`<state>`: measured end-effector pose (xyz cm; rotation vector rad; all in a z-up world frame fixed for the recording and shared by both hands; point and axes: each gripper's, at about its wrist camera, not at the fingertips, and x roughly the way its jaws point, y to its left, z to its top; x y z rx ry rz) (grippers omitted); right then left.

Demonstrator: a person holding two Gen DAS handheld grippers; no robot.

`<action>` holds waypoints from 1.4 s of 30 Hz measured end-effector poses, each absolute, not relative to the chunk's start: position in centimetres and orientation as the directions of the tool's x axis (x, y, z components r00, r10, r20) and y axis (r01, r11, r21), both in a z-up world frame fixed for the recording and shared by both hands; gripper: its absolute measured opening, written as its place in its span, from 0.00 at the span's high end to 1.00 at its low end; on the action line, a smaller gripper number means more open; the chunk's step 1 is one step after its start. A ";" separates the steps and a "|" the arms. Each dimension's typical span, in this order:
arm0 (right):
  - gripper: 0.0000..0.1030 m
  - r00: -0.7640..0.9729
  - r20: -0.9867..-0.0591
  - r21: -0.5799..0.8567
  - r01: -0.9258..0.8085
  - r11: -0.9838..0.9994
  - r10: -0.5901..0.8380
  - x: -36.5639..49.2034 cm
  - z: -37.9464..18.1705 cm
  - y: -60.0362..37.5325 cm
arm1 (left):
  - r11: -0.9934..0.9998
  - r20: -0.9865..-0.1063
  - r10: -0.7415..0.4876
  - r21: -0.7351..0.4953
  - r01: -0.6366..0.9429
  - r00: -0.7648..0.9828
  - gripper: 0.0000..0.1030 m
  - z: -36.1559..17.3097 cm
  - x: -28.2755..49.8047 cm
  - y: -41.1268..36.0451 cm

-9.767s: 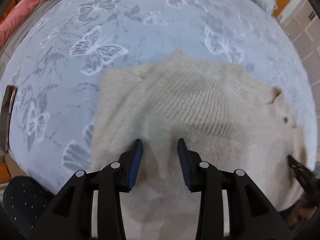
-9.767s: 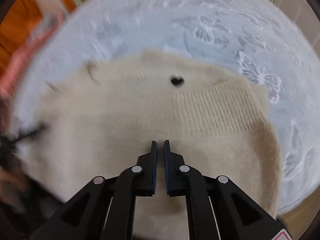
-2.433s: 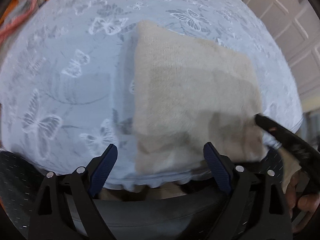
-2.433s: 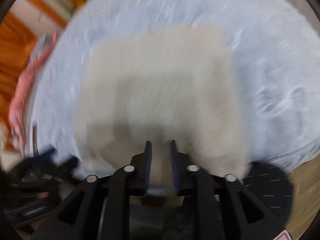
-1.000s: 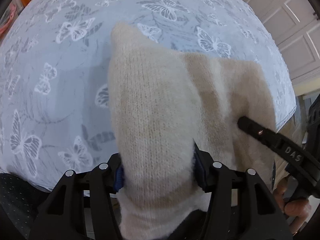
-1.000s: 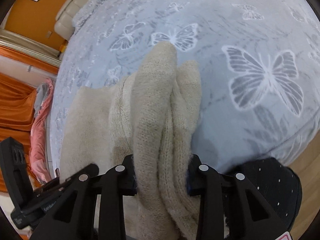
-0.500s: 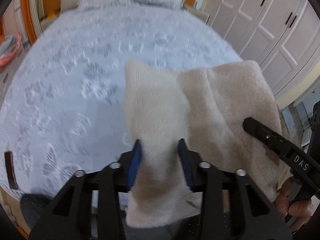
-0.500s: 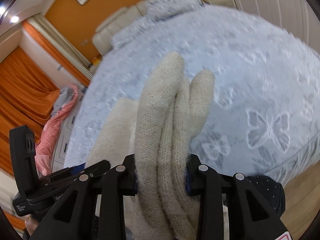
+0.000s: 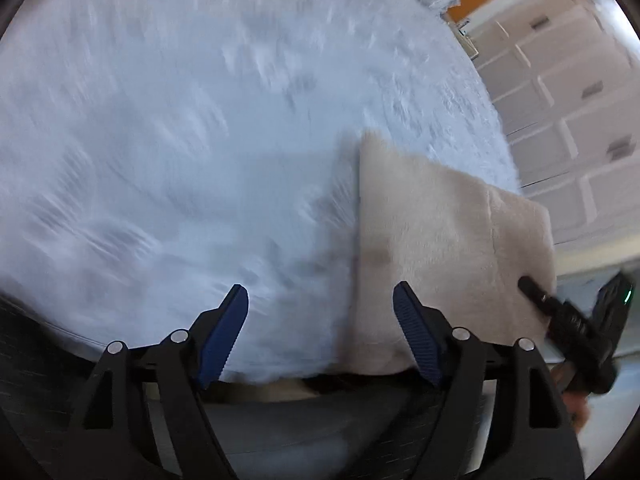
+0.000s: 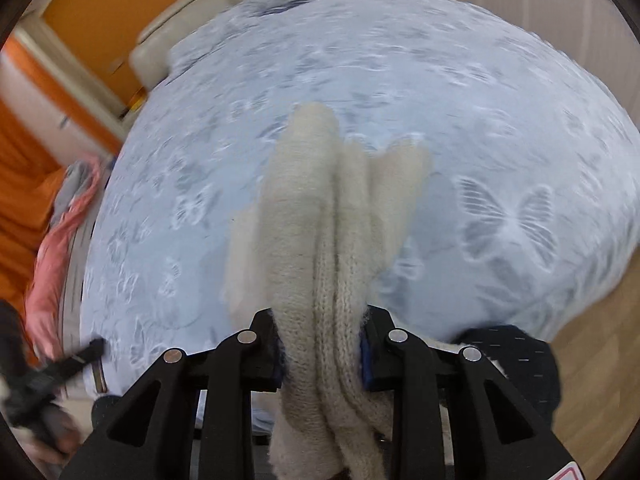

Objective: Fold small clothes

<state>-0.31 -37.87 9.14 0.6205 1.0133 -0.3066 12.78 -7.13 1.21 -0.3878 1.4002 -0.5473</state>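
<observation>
The folded beige knit sweater (image 9: 448, 248) lies at the near right of the bed in the left wrist view. My left gripper (image 9: 320, 324) is open and empty, just left of the sweater's edge. My right gripper (image 10: 322, 344) is shut on the sweater's stacked layers (image 10: 320, 240), which bulge up between the jaws and stretch forward over the bed. The right gripper also shows at the sweater's right edge in the left wrist view (image 9: 560, 316).
The bed (image 9: 200, 120) has a pale blue cover with white butterflies (image 10: 508, 216). A pink garment (image 10: 60, 240) hangs at the bed's left side. White wardrobe doors (image 9: 568, 92) stand to the right. A padded headboard (image 10: 168, 28) and an orange wall lie beyond.
My left gripper has let go of the sweater, opened wide and moved left of it. My right gripper still holds the sweater, now lower toward the bed.
</observation>
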 end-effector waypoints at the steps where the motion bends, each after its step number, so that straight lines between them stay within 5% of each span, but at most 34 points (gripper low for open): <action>1: 0.75 0.505 -0.862 0.347 0.517 0.782 0.048 -0.5 9.1 -38.5 | 0.796 -0.797 -0.603 -0.597 0.102 0.040 0.29 -0.4 12.8 -8.3; 10: 0.74 0.502 -0.855 0.447 0.586 0.676 0.131 -2.3 4.6 -44.8 | 0.678 -0.688 -0.710 -0.725 0.120 -0.150 0.14 -7.7 11.5 -20.2; 11: 0.74 0.506 -0.847 0.480 0.601 0.639 0.160 -2.6 3.8 -46.0 | 0.678 -0.687 -0.708 -0.726 0.114 -0.164 0.19 -8.0 11.5 -20.9; 13: 0.74 0.516 -0.830 0.533 0.619 0.577 0.213 -3.0 2.6 -47.6 | 0.663 -0.674 -0.720 -0.739 0.121 -0.167 0.43 -7.4 11.6 -21.7; 15: 0.73 0.520 -0.821 0.550 0.616 0.564 0.234 -2.9 2.7 -47.9 | 0.651 -0.676 -0.725 -0.735 0.189 -0.134 0.55 -5.1 11.7 -21.9; 18: 0.73 0.516 -0.833 0.504 0.557 0.660 0.200 -1.6 5.3 -46.0 | 0.635 -0.670 -0.739 -0.726 0.263 -0.067 0.59 -0.4 11.9 -20.3; 22: 0.74 0.587 -0.801 0.417 0.405 0.814 0.118 0.8 12.2 -40.0 | 0.608 -0.632 -0.774 -0.724 0.324 0.040 0.59 7.4 13.2 -15.2; 29: 0.73 0.776 -0.595 0.529 0.182 0.829 0.209 2.5 22.2 -32.7 | 0.696 -0.686 -0.693 -0.556 0.454 0.222 0.52 19.5 16.3 -8.1; 31: 0.70 0.778 -0.589 0.525 0.161 0.836 0.220 4.4 22.2 -30.9 | 0.764 -0.747 -0.614 -0.482 0.429 0.255 0.36 18.0 18.0 -7.4; 32: 0.63 0.770 -0.600 0.519 0.166 0.838 0.219 5.6 21.4 -30.4 | 0.798 -0.774 -0.571 -0.446 0.406 0.274 0.24 15.9 18.7 -6.6; 33: 0.52 0.756 -0.618 0.510 0.177 0.842 0.216 7.0 20.1 -30.0 | 0.826 -0.795 -0.532 -0.413 0.383 0.292 0.22 14.1 19.1 -6.0; 36: 0.46 0.619 -0.782 0.319 0.307 0.897 0.066 12.2 11.2 -29.5 | 0.909 -0.880 -0.383 -0.305 0.286 0.281 0.36 6.6 19.3 -3.8; 37: 0.51 0.547 -0.836 0.262 0.346 0.901 0.033 12.7 9.1 -29.5 | 0.928 -0.906 -0.342 -0.283 0.244 0.251 0.37 4.6 18.7 -2.9; 38: 0.68 0.467 -0.884 0.241 0.384 0.891 0.038 12.8 6.9 -29.6 | 0.925 -0.901 -0.361 -0.313 0.217 0.240 0.37 3.5 17.3 -1.6; 40: 0.70 0.474 -0.864 0.383 0.398 0.834 0.171 10.6 5.0 -29.7 | 0.923 -0.887 -0.376 -0.332 0.196 0.267 0.35 3.2 15.8 -0.7; 42: 0.59 0.465 -0.875 0.332 0.372 0.867 0.136 8.6 4.5 -28.5 | 0.940 -0.894 -0.333 -0.288 0.183 0.300 0.34 2.9 14.8 -0.3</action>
